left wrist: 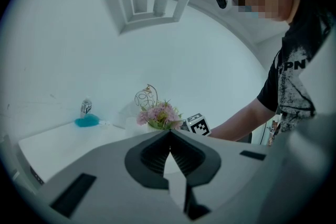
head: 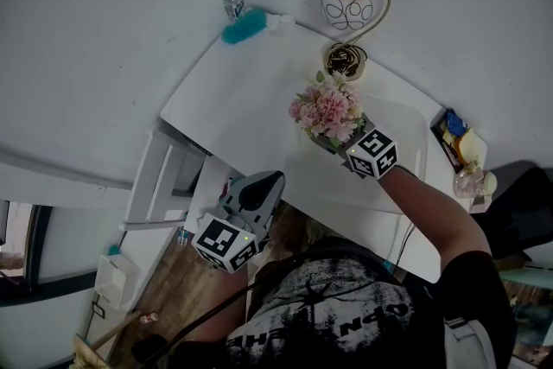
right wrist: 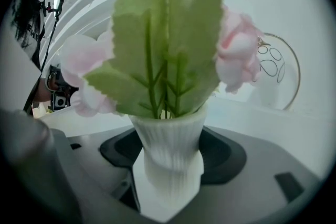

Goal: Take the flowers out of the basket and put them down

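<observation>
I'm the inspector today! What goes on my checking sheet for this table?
Surface: white table, mostly bare.
Job's things: pink flower bunch in a white ribbed vase; dark round basket just beyond it.
Clutter: teal fluffy duster, small clear bottle, gold wire stand, small bits at the table's far end.
Grippers: right hand-held gripper shut on the vase; left hand-held gripper shut, empty, off the table.
Cables: thin dark cable below the table's edge.
Surroundings: wooden floor, white walls.

A white table (head: 233, 99) is set against a pale wall (head: 104, 13). A wooden floor (head: 164, 289) is seen beside it, dimly lit.
</observation>
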`<action>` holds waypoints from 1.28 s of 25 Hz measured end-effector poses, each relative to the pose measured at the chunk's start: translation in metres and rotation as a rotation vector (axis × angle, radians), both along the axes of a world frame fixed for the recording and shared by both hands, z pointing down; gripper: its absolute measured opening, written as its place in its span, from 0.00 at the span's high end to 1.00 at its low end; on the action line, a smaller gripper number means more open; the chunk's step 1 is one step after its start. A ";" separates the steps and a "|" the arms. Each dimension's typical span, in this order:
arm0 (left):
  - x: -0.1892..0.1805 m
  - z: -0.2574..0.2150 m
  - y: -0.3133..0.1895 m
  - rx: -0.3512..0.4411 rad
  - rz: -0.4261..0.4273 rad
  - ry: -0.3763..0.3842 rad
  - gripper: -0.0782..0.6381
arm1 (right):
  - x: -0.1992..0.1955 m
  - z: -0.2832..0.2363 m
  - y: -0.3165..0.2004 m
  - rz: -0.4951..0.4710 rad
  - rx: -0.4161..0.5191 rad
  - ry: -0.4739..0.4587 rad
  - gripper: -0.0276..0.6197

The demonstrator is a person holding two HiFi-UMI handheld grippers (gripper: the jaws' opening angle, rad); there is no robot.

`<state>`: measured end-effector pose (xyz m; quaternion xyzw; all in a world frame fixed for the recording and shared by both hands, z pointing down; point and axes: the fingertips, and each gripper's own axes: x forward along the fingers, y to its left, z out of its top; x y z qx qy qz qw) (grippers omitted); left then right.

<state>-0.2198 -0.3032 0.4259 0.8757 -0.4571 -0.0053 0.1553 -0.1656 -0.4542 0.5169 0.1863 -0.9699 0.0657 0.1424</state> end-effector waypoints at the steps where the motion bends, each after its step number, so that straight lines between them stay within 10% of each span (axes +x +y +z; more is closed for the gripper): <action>1: 0.000 0.000 0.001 0.001 0.002 -0.001 0.87 | 0.000 -0.001 0.001 -0.003 0.000 0.001 0.44; 32: 0.019 -0.011 0.068 0.056 0.107 -0.048 0.87 | 0.018 -0.167 0.044 0.072 0.121 -0.104 0.44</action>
